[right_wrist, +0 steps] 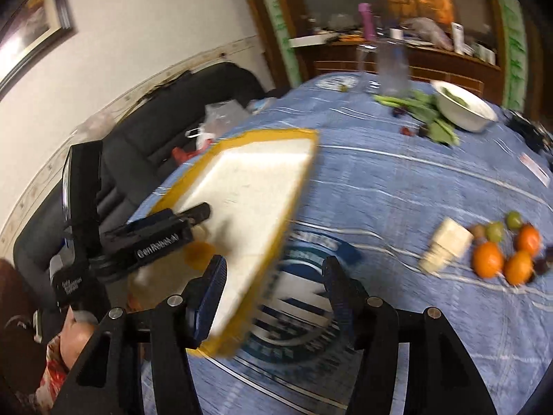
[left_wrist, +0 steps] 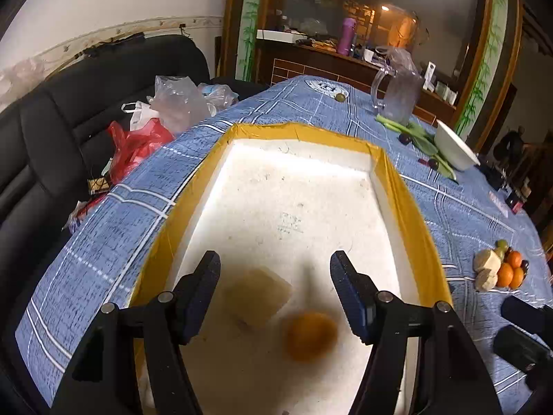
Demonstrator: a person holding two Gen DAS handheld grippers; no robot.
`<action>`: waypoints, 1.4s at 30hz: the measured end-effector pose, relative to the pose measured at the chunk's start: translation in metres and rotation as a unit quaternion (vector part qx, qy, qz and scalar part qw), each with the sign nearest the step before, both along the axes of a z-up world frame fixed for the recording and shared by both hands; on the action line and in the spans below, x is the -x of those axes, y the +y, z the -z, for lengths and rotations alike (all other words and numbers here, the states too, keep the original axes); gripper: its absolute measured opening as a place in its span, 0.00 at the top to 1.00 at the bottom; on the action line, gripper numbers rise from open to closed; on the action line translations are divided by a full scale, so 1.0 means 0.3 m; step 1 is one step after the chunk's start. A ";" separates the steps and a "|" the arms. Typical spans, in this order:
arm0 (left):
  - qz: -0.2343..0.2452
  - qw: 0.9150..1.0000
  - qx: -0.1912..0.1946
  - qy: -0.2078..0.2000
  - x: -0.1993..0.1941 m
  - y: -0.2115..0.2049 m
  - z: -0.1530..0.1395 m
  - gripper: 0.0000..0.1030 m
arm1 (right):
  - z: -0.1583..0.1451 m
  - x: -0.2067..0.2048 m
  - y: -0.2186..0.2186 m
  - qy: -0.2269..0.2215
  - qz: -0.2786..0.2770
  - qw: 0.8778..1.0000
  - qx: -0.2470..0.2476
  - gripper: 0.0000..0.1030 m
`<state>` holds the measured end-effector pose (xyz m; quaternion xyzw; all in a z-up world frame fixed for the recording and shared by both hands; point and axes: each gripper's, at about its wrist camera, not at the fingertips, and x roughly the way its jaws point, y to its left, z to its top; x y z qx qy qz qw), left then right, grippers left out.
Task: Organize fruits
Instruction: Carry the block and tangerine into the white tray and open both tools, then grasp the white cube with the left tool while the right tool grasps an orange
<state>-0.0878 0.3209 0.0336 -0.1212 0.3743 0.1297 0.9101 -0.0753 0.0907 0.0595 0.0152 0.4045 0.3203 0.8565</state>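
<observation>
tabletop (left_wrist: pixel 114 214): blue checked woven cloth, matt | box (left_wrist: pixel 293 200): white foam, grainy, scuffed; rim of glossy yellow tape | left hand-held gripper (left_wrist: pixel 275 288): matt black plastic, ribbed pads, bright metal pins | sofa (left_wrist: pixel 52 131) at 9 o'clock: black leather-like, slight sheen | jug (left_wrist: pixel 397 93) at 1 o'clock: clear plastic | bowl (left_wrist: pixel 456 148): white, smooth

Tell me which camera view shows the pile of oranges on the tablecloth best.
The right wrist view: the oranges lie closer and larger, three countable, though slightly blurred. In the left wrist view the oranges sit small near the right edge.
</observation>
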 end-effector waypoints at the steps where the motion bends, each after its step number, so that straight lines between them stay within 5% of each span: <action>1: 0.000 1.000 -0.006 0.003 -0.008 -0.002 0.004 0.36 | 0.006 -0.001 -0.027 0.004 0.009 1.000 0.001 0.40; 4: 0.000 1.000 -0.007 0.010 -0.004 0.000 -0.011 0.36 | 0.010 0.003 -0.112 0.005 0.033 0.999 0.001 0.40; 9: 0.015 0.999 -0.013 -0.040 0.083 -0.069 -0.156 0.32 | 0.007 0.001 -0.333 0.004 0.103 0.995 -0.017 0.40; 13: 0.071 0.995 0.008 -0.065 0.092 -0.192 -0.230 0.23 | 0.036 -0.028 -0.516 0.010 0.161 0.987 -0.003 0.40; 18: 0.160 0.986 0.036 -0.039 0.018 -0.412 -0.206 0.23 | 0.056 -0.058 -0.660 0.016 0.202 0.979 -0.001 0.40; 26: 0.220 0.975 0.043 -0.001 -0.108 -0.622 -0.128 0.24 | 0.098 -0.153 -0.625 0.034 0.188 0.981 -0.017 0.42; 31: 0.223 0.973 0.059 0.027 -0.203 -0.651 -0.061 0.29 | 0.122 -0.218 -0.605 0.031 0.207 0.978 -0.001 0.55; 39: 0.243 0.968 0.046 0.038 -0.314 -0.708 -0.003 0.33 | 0.159 -0.263 -0.598 0.016 0.219 0.975 0.018 0.56; 42: 0.255 0.965 0.033 0.046 -0.348 -0.744 0.017 0.46 | 0.159 -0.263 -0.606 0.008 0.222 0.975 0.020 0.71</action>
